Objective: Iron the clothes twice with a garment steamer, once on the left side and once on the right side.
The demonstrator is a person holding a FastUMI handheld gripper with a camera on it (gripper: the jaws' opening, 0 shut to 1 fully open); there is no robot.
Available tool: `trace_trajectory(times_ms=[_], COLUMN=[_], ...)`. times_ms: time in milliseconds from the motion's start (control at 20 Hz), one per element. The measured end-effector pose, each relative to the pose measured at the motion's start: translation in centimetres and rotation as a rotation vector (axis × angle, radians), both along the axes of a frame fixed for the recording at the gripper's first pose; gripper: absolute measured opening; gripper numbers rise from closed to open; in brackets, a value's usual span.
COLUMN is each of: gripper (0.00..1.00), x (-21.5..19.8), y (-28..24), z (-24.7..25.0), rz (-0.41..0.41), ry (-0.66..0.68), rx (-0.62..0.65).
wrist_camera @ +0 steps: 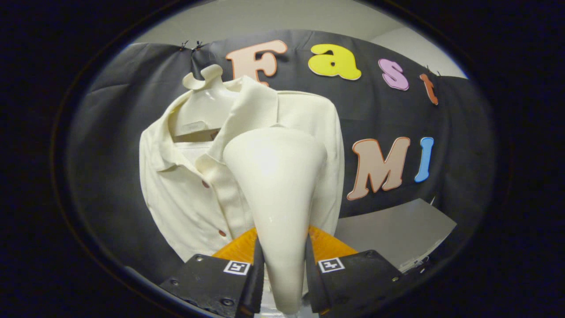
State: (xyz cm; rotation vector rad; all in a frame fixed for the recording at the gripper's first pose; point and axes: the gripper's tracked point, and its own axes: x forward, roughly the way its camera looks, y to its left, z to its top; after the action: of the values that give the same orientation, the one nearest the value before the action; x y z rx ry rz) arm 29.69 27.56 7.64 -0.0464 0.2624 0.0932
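Steamer (277, 185) is clamped in the claw (282, 269), head up against the shirt (185, 198) right of its buttons, so next looks like one slow pass down.

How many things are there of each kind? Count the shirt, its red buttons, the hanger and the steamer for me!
Shirt: 1
Red buttons: 2
Hanger: 1
Steamer, held between the tongs: 1
Total: 5

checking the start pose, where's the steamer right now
In the gripper view the steamer is clamped between the gripper fingers, its head raised just ahead of them before the shirt on its hanger.
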Motion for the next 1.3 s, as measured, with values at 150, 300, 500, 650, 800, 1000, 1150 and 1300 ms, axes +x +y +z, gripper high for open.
trace_trajectory(times_ms=[150, 300, 500, 650, 800, 1000, 1150, 1300], gripper=[0.42, 0.42, 0.42, 0.42, 0.42, 0.42, 0.42, 0.42], x=[0.3, 0.7, 1.0, 0.9, 0.9, 0.9, 0.8, 0.8], y=[-0.4, -1.0, -1.6, -1.8, -1.9, -2.4, -2.8, -3.1], z=[-1.9, -4.3, -7.5, -9.8, -12.1, -15.0, -17.6, -20.1], rz=[0.004, -0.004, -0.014, -0.014, -0.014, -0.01, -0.005, -0.007], ry=[0.007, 0.041, 0.097, 0.132, 0.163, 0.196, 0.238, 0.274], rx=[-0.022, -0.018, 0.003, 0.007, -0.002, -0.012, -0.031, -0.038])
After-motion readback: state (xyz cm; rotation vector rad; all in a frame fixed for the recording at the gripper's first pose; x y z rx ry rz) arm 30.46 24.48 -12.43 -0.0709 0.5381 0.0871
